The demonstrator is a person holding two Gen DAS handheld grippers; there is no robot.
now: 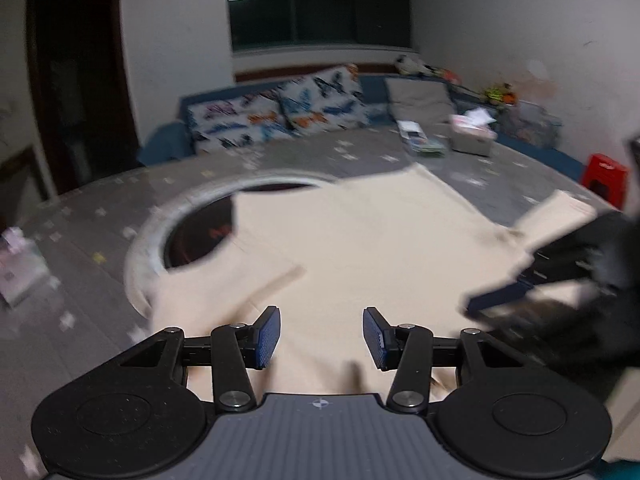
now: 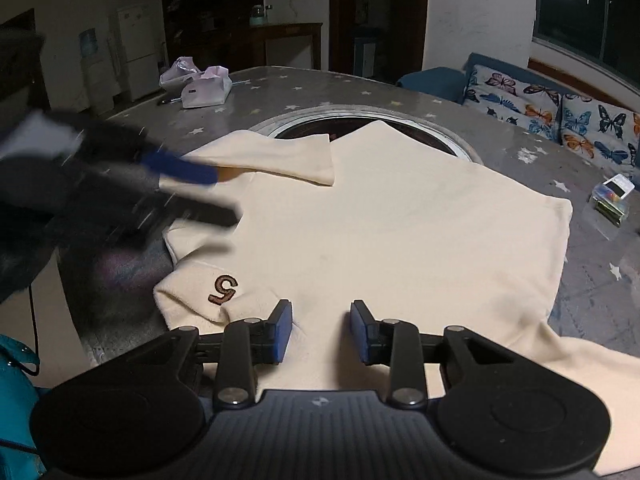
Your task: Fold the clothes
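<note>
A cream sweatshirt (image 2: 400,220) lies spread on the grey star-patterned table (image 2: 280,84), partly covering the table's round opening. One sleeve (image 2: 288,156) is folded in across the top, and a cuff with a brown "5" (image 2: 224,290) lies at the near left. My right gripper (image 2: 321,332) hovers over the near edge of the cloth, jaws apart with nothing between the pads. My left gripper (image 1: 321,338) is open above the cloth (image 1: 360,240). In the right wrist view the left gripper (image 2: 212,192) is a blur beside the folded sleeve. In the left wrist view the right gripper (image 1: 500,296) is a blur at the right.
A round rimmed opening (image 1: 200,236) sits in the middle of the table. Tissue boxes (image 2: 206,88) stand at the far side, and small boxes (image 2: 612,196) lie at the right edge. A sofa with butterfly cushions (image 1: 280,112) and a red stool (image 1: 606,172) stand beyond.
</note>
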